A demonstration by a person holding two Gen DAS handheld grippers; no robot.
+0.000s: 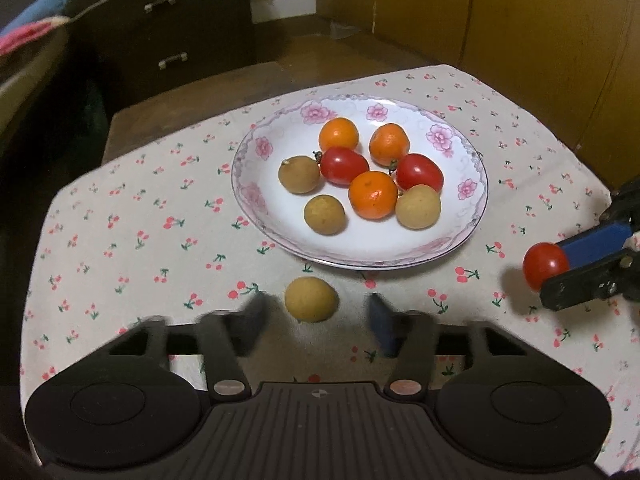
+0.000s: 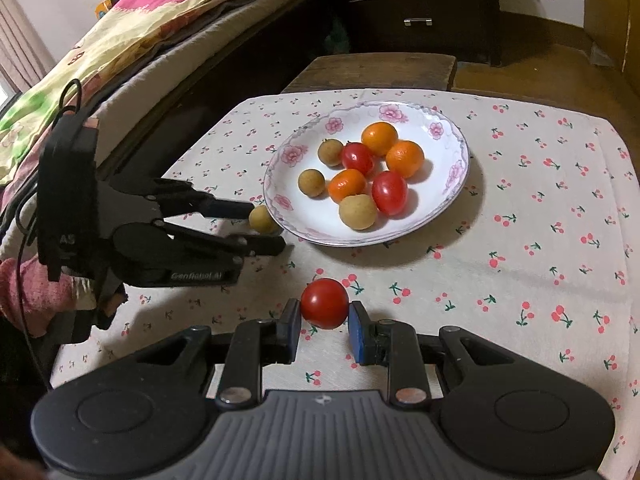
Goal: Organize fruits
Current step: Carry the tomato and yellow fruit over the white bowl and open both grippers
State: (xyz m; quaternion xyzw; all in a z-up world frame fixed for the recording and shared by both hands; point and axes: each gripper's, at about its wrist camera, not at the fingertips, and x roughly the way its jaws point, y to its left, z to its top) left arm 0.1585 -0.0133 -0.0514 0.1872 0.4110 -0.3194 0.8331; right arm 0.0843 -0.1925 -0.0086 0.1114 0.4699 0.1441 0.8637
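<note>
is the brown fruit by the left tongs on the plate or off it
Off. The brown fruit lies on the cloth just outside the plate rim, between the open left tongs.

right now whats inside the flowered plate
The plate holds eight fruits: three oranges, two red tomatoes and three brown longans. The plate surface directly beneath them is covered.
</note>
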